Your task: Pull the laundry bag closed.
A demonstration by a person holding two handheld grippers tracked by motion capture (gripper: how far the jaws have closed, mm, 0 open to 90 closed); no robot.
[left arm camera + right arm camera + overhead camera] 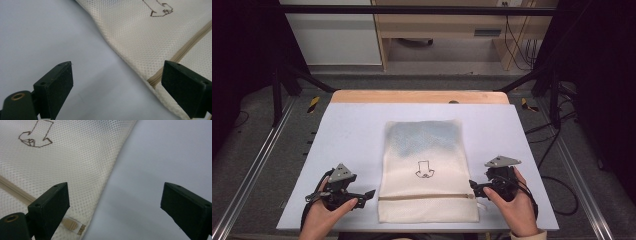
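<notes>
Two tongs are held wide open, nothing gripped, at either side of a cream mesh laundry bag (427,170) laid flat at the middle of the pale worktop (352,130). The left tongs (371,193) are kept just beside the bag's left edge, near the zip (180,55); the right tongs (472,184) are placed at the zip's other end, where the pull tab (73,225) is seen. A small arrow mark (425,169) is printed on the mesh.

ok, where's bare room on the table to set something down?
Free: the wide strips of table left and right of the mesh laundry bag, and the band between the bag's far edge and the wooden edge. Crowded: the near corners, where the left tool and right tool flank the zipper.
</notes>
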